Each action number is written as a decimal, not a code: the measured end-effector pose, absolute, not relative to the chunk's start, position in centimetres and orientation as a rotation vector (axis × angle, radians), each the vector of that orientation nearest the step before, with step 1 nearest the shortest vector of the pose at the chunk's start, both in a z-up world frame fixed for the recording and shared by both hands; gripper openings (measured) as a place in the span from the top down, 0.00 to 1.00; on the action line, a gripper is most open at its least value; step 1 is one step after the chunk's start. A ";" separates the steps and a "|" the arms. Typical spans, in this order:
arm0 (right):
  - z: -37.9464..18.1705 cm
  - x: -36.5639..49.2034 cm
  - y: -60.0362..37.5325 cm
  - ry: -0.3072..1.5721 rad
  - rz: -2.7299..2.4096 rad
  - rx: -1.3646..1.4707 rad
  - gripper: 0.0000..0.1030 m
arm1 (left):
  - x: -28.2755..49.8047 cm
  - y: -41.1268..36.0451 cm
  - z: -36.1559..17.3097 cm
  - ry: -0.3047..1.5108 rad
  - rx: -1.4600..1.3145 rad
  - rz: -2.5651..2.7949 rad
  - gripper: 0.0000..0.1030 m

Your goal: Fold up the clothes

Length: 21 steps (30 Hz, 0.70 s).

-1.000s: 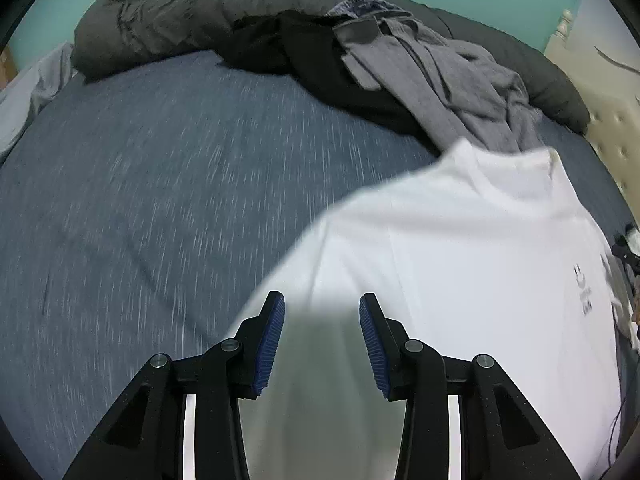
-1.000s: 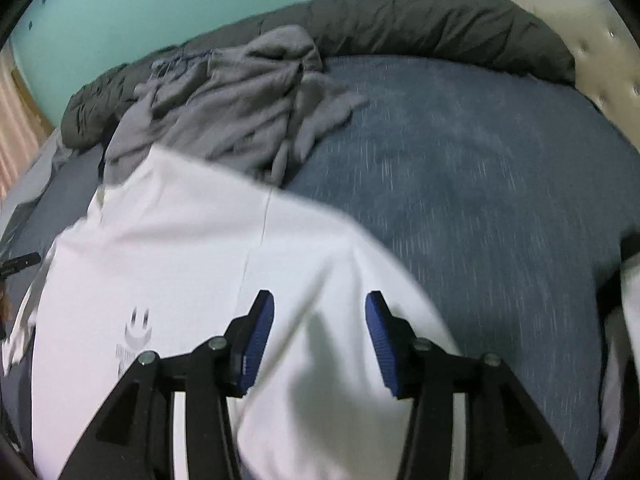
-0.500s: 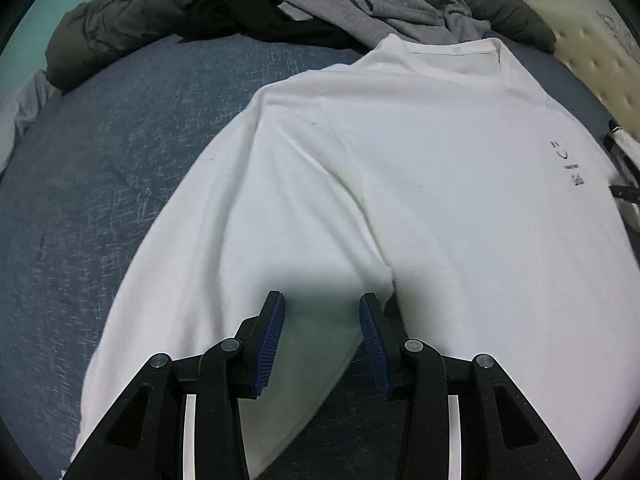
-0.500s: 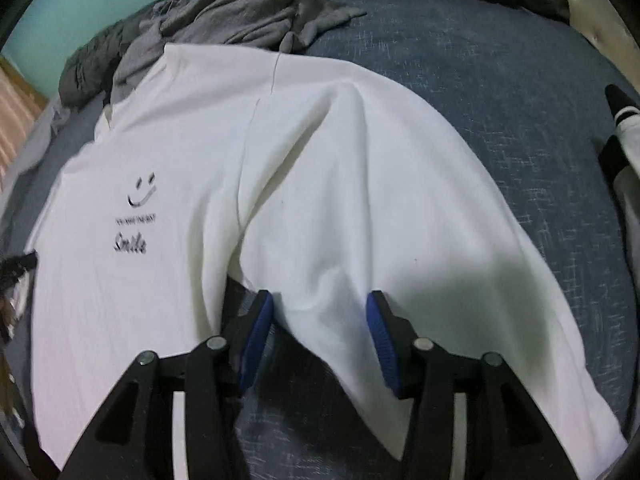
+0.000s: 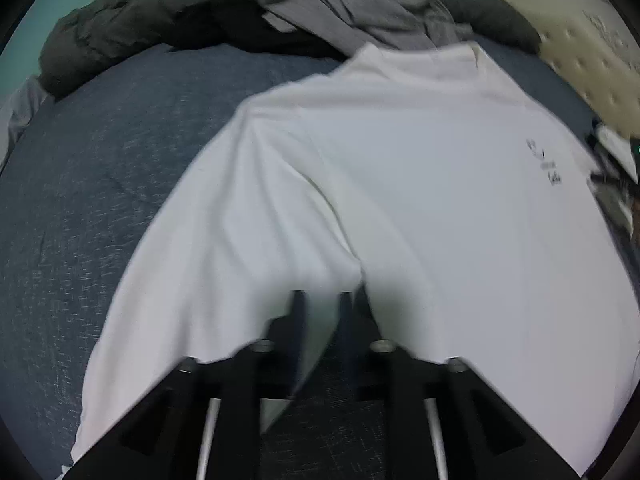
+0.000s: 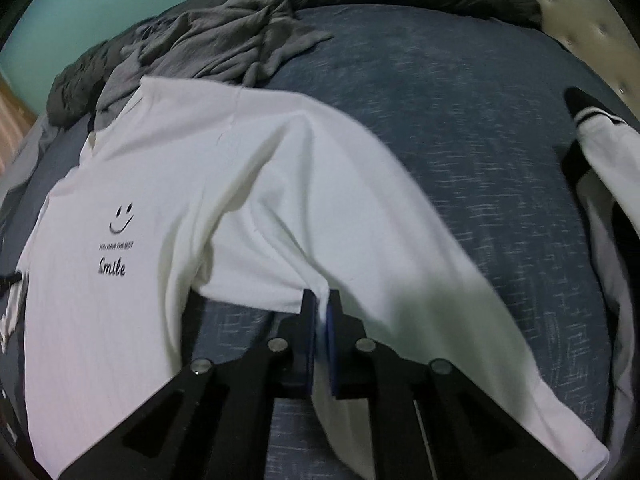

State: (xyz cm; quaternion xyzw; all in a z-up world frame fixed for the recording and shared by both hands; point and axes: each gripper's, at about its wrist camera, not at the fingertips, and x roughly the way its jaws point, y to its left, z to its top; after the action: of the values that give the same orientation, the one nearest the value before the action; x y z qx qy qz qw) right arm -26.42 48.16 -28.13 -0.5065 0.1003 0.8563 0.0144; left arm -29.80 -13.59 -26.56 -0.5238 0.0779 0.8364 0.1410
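Observation:
A white long-sleeved shirt [image 5: 440, 184] with a smiley and the word "Smile" [image 6: 112, 268] lies flat, front up, on the blue bedsheet [image 5: 80, 200]. My left gripper [image 5: 322, 300] is at the shirt's armpit, where one sleeve [image 5: 224, 240] meets the body. Its jaws are closing with the sleeve's inner edge between them, and the picture is blurred there. In the right wrist view, my right gripper [image 6: 321, 300] is shut on the white fabric at the other armpit, beside the other sleeve [image 6: 380, 220].
A heap of grey clothes [image 6: 224, 52] and a dark duvet [image 5: 132, 28] lie beyond the shirt's collar. A cream tufted headboard [image 5: 580, 52] borders the bed. A black-and-white garment [image 6: 600, 152] lies past the right sleeve.
Both grippers moved in over the shirt to its armpits. The right jaws went from open to shut on the fabric. The left jaws narrowed around the sleeve edge.

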 end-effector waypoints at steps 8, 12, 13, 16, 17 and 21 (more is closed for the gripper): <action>-27.9 -25.8 49.0 0.307 2.657 -1.562 0.96 | -30.3 -13.4 -28.6 0.387 -1.537 2.422 0.95; -27.8 -26.3 50.5 0.318 2.622 -1.521 0.96 | -30.7 -14.7 -27.9 0.411 -1.530 2.467 0.96; -27.8 -26.3 50.9 0.324 2.613 -1.513 0.96 | -30.8 -15.2 -27.7 0.419 -1.526 2.485 0.96; -27.6 -26.4 51.8 0.308 2.595 -1.503 0.96 | -31.2 -17.1 -27.3 0.395 -1.553 2.526 0.96; -27.6 -26.6 51.9 0.298 2.592 -1.503 0.96 | -31.3 -17.8 -27.4 0.384 -1.565 2.534 0.96; -27.5 -27.0 52.1 0.290 2.580 -1.500 0.96 | -31.5 -18.9 -27.6 0.371 -1.592 2.550 0.96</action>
State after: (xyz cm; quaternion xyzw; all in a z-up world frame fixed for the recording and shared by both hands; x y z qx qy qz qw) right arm -27.05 52.06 -27.51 -0.4989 0.0966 0.8582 0.0717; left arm -31.53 -18.91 -27.61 -0.5247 0.1225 0.8405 0.0566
